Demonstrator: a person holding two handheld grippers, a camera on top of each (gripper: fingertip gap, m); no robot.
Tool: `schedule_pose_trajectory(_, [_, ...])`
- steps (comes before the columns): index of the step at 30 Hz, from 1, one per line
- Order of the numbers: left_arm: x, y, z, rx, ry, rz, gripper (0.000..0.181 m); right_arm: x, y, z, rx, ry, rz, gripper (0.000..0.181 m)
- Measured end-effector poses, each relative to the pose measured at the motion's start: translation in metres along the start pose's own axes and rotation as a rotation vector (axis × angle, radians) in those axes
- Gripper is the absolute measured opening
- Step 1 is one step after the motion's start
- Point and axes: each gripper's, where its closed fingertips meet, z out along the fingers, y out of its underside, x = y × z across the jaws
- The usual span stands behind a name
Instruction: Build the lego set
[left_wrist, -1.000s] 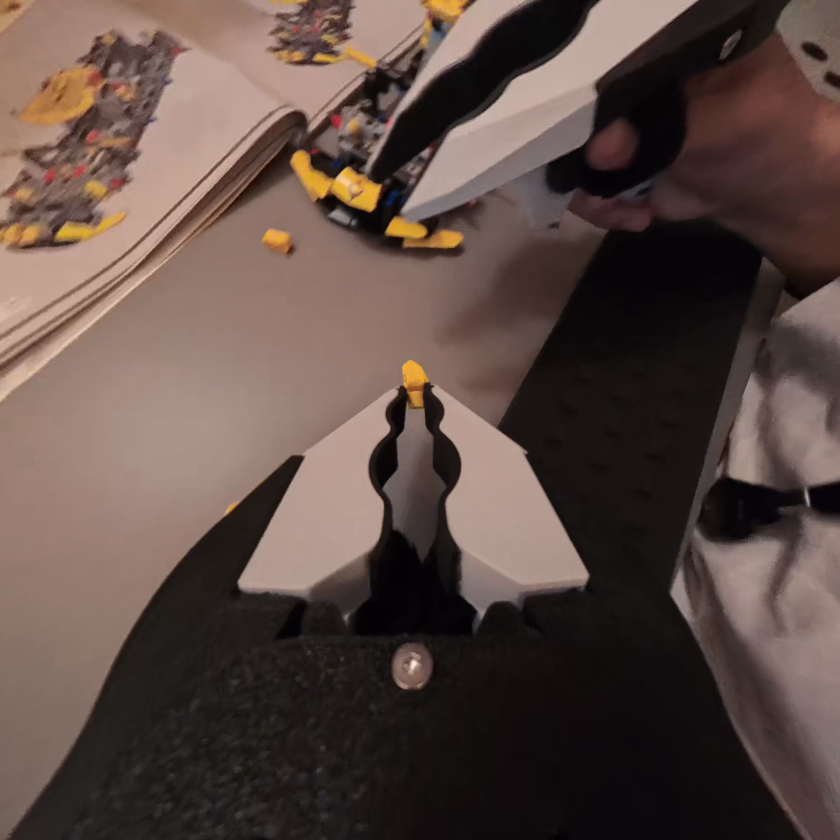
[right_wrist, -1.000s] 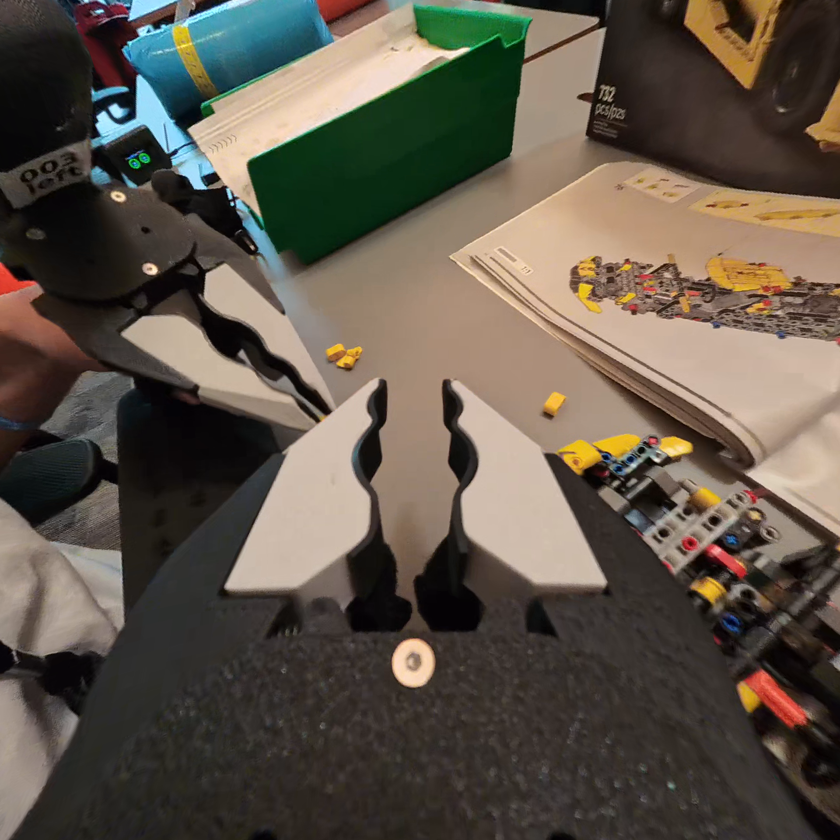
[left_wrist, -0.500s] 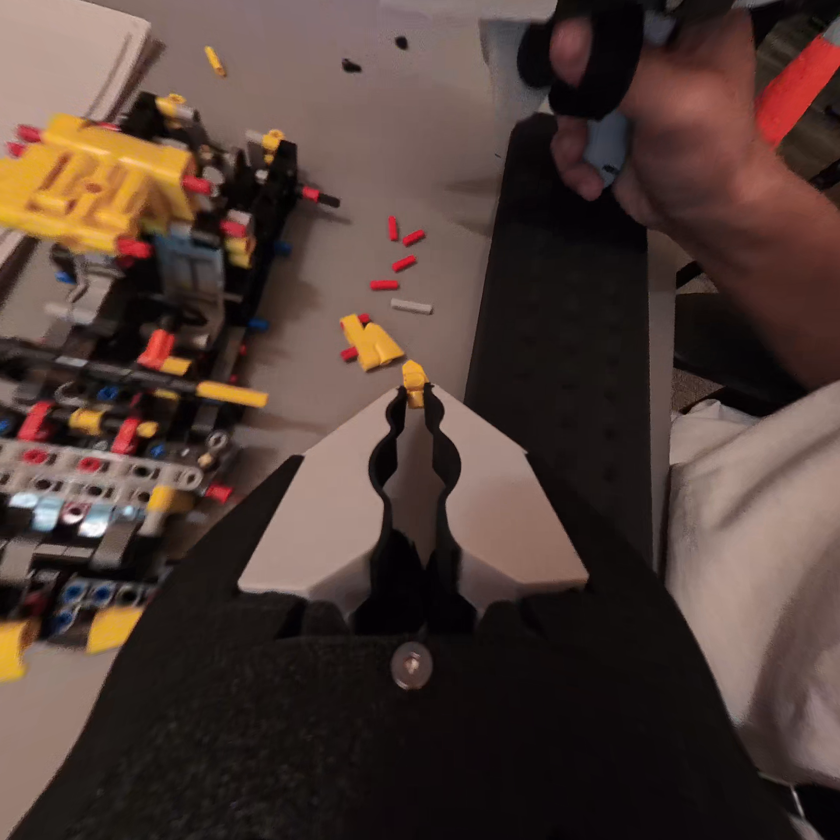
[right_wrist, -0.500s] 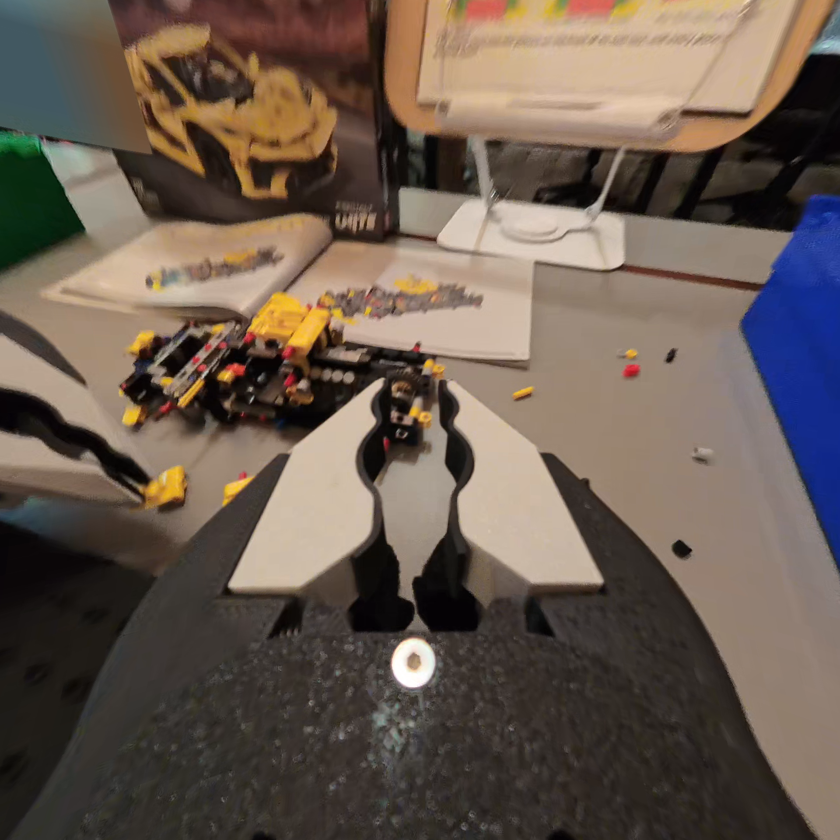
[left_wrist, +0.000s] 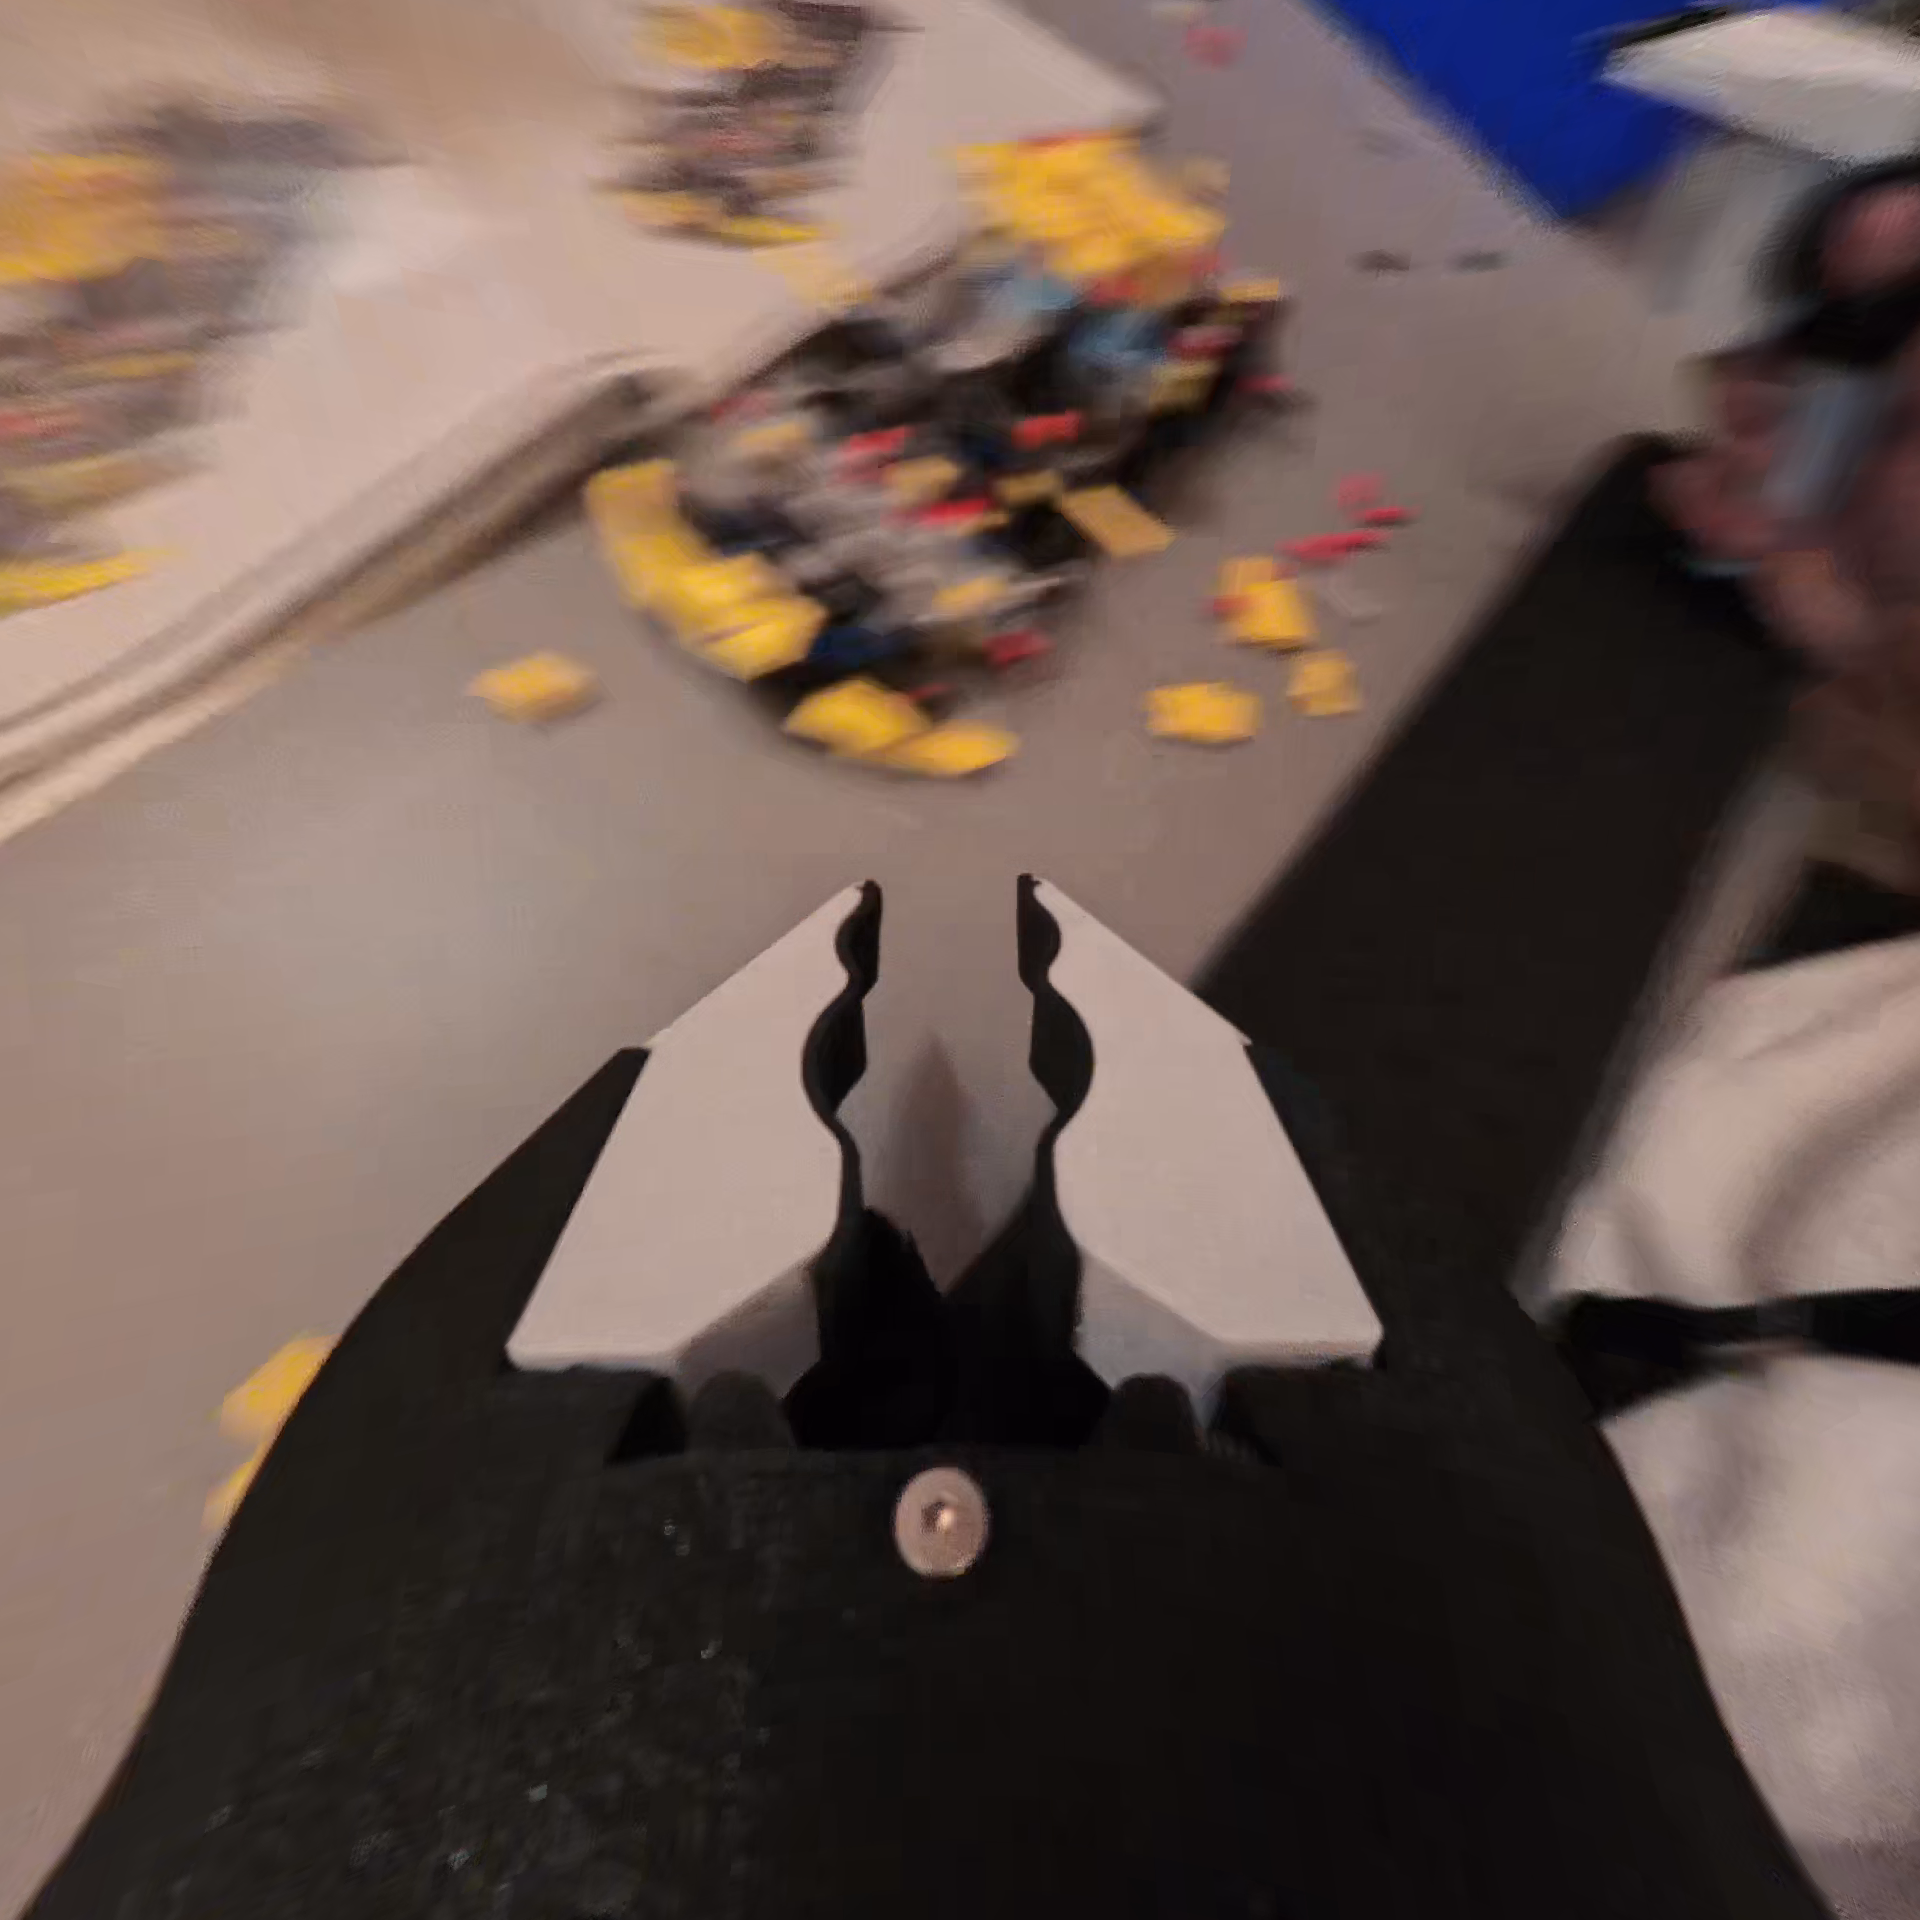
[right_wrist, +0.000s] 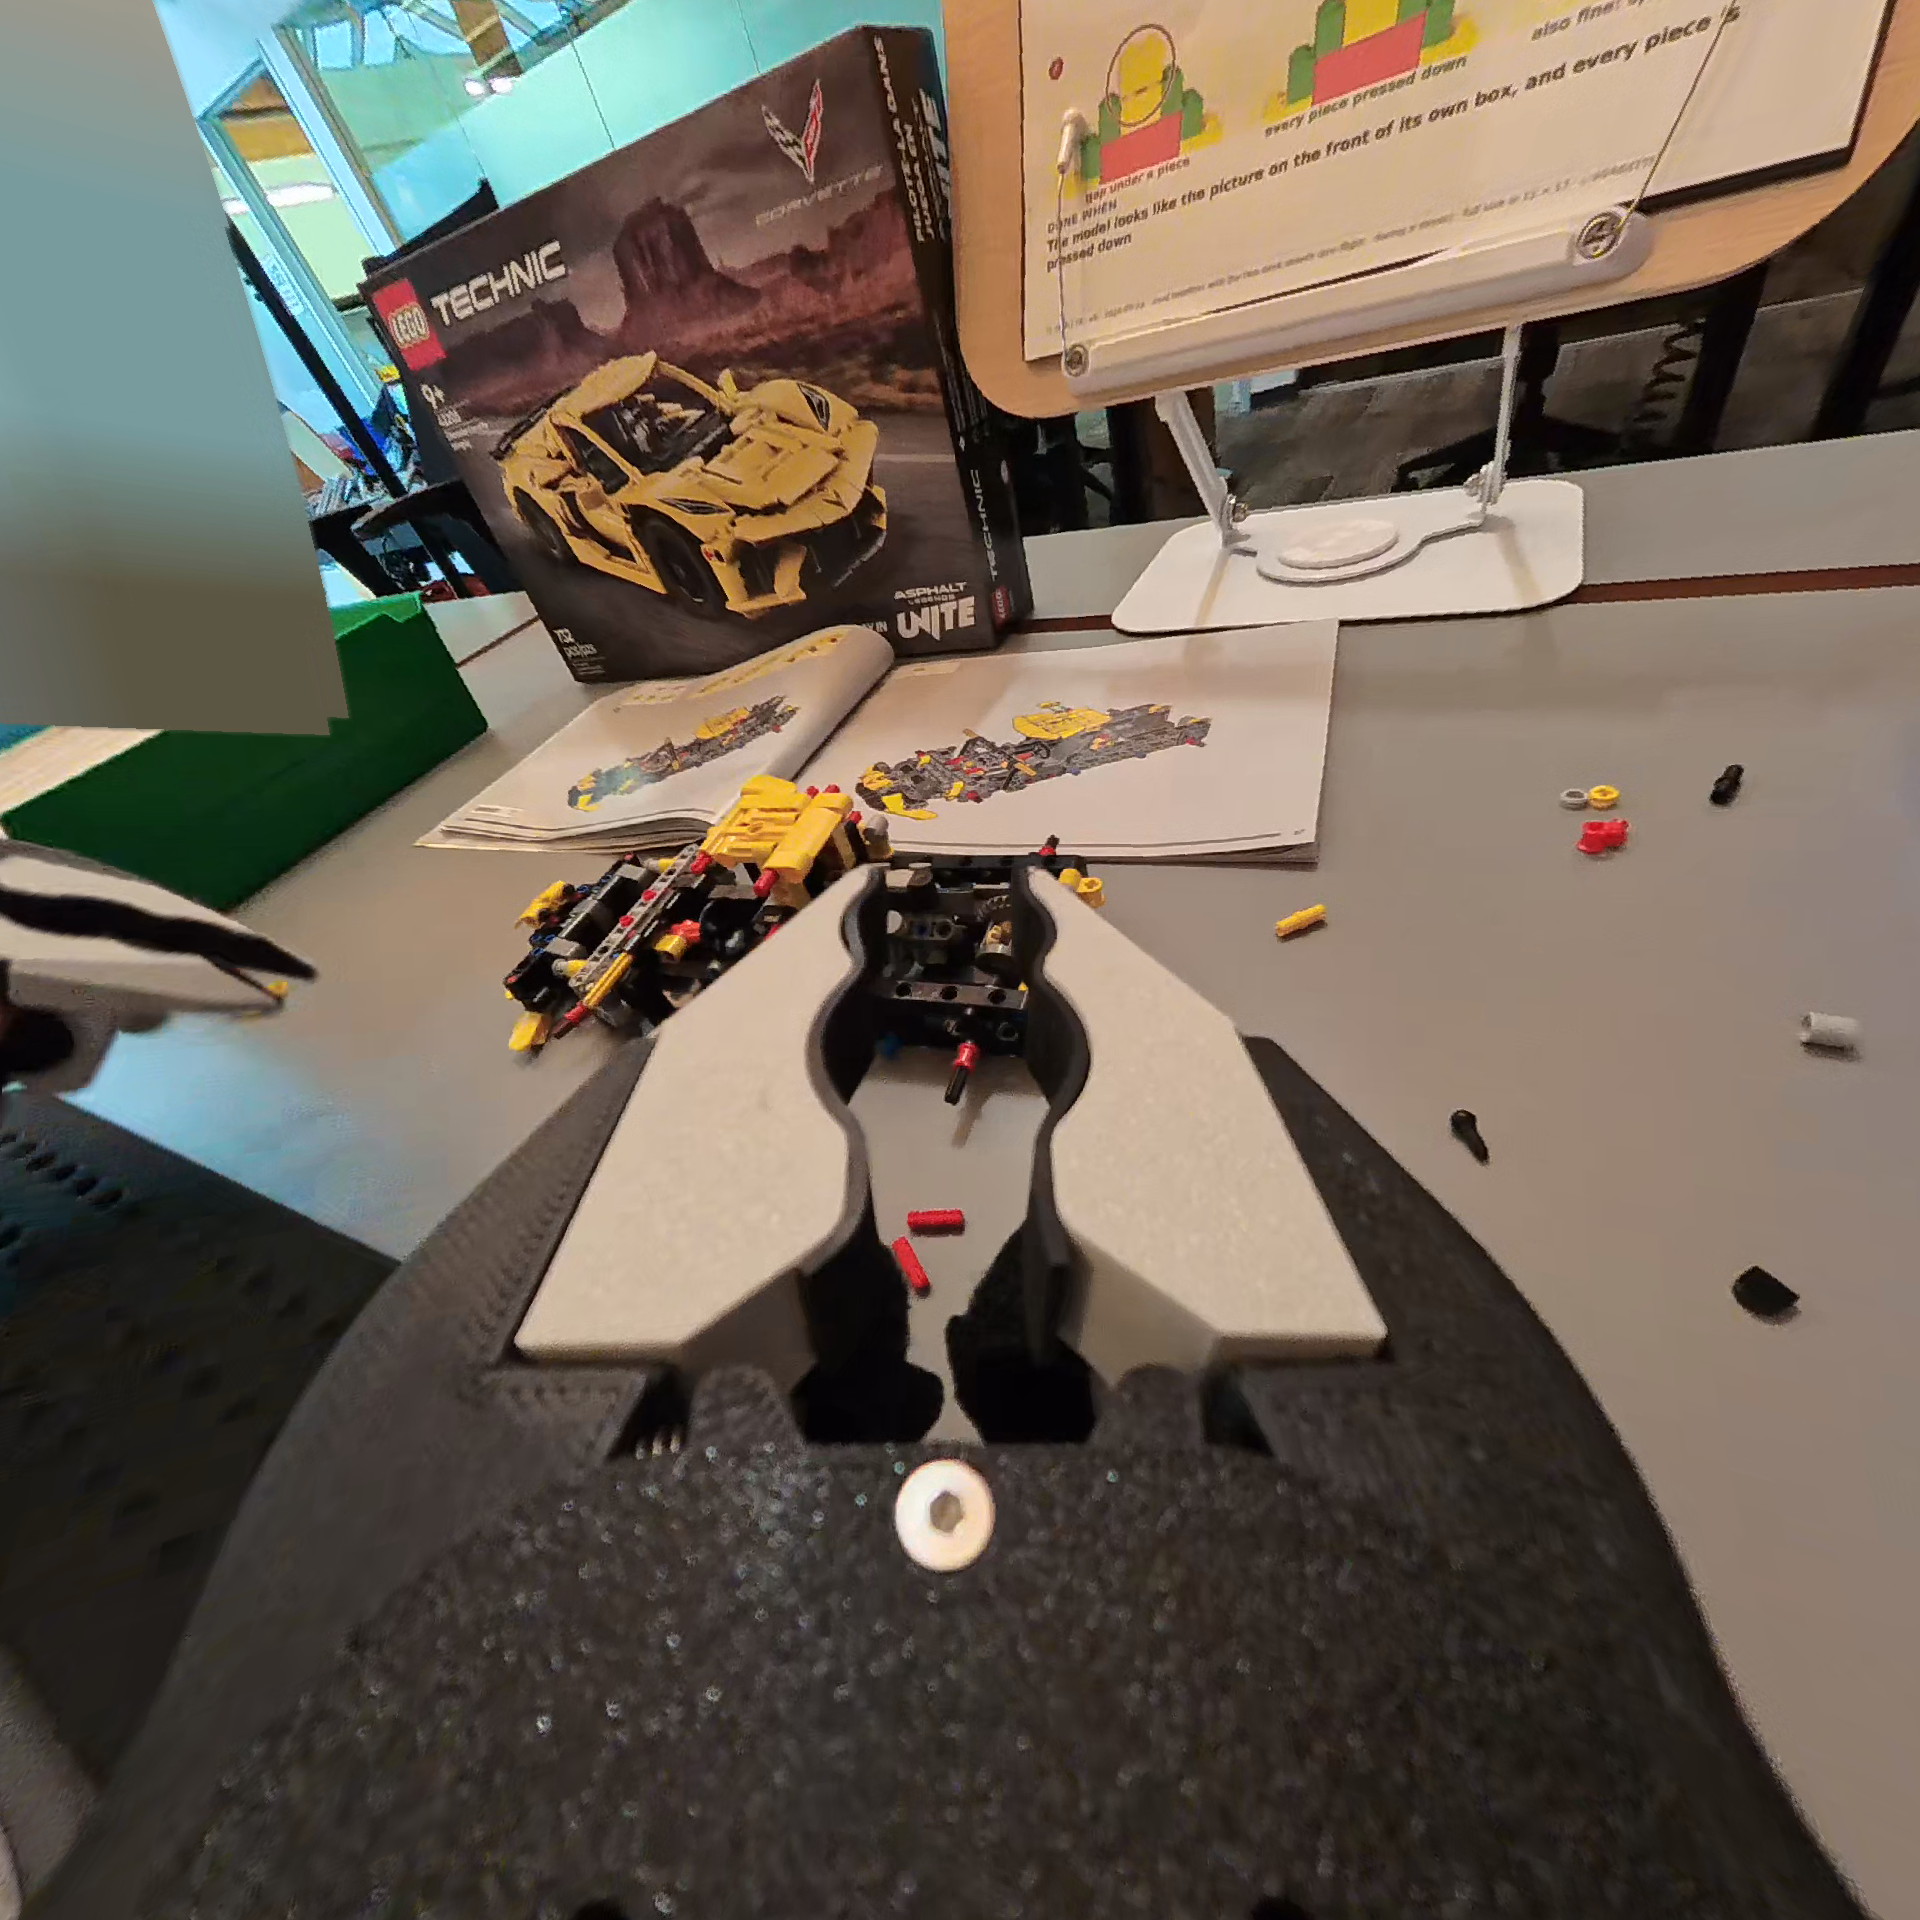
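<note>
The part-built yellow and black lego car model (right_wrist: 727, 894) lies on the grey table in front of the open instruction booklet (right_wrist: 1091, 748). My right gripper (right_wrist: 948, 883) is open, and its fingertips frame the model's black rear end, which lies just beyond them; nothing is in its grasp. My left gripper (left_wrist: 943, 883) is open and empty above bare table, short of the blurred model (left_wrist: 935, 499). It also shows at the left edge of the right wrist view (right_wrist: 156, 935), where a small yellow bit (right_wrist: 275, 987) sits by its tip.
Loose yellow pieces (left_wrist: 535, 686) (left_wrist: 1200, 712) lie near the model. Red pins (right_wrist: 935, 1221), a yellow pin (right_wrist: 1299, 920) and black bits (right_wrist: 1470, 1132) are scattered at the right. The set box (right_wrist: 707, 416), a green bin (right_wrist: 239, 790), a sheet stand (right_wrist: 1351, 561) and a black mat (left_wrist: 1507, 831) surround the work area. The tips of one gripper are about 30 centimeters away from the tips of the other.
My left gripper held a small yellow piece between its tips; now its jaws stand apart with nothing between them. Both views have swung, and my right gripper has come up close to the model's rear.
</note>
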Motion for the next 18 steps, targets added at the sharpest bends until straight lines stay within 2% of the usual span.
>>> schedule_pose_trajectory(2, [-0.067,0.025,-0.038,-0.042,-0.240,-0.012,0.028,0.000,0.001,0.002,-0.010,-0.003,0.000,0.022])
schedule_pose_trajectory(4, [-0.095,0.041,-0.057,-0.067,-0.298,-0.040,0.030,-0.001,0.004,0.003,-0.026,0.002,-0.011,0.022])
schedule_pose_trajectory(8, [-0.100,0.054,-0.052,-0.085,-0.219,0.010,0.032,-0.002,0.005,0.005,-0.038,0.009,-0.028,0.021])
schedule_pose_trajectory(12, [-0.111,0.071,-0.046,-0.162,-0.253,0.120,0.033,0.002,0.004,0.003,-0.024,0.016,-0.006,0.021])
schedule_pose_trajectory(15, [-0.106,0.071,-0.040,-0.138,-0.203,0.138,0.032,0.003,0.004,0.004,-0.029,0.017,0.006,0.021])
schedule_pose_trajectory(18, [-0.103,0.070,-0.037,-0.133,-0.189,0.166,0.021,0.004,0.006,0.005,-0.039,0.022,0.003,0.021])
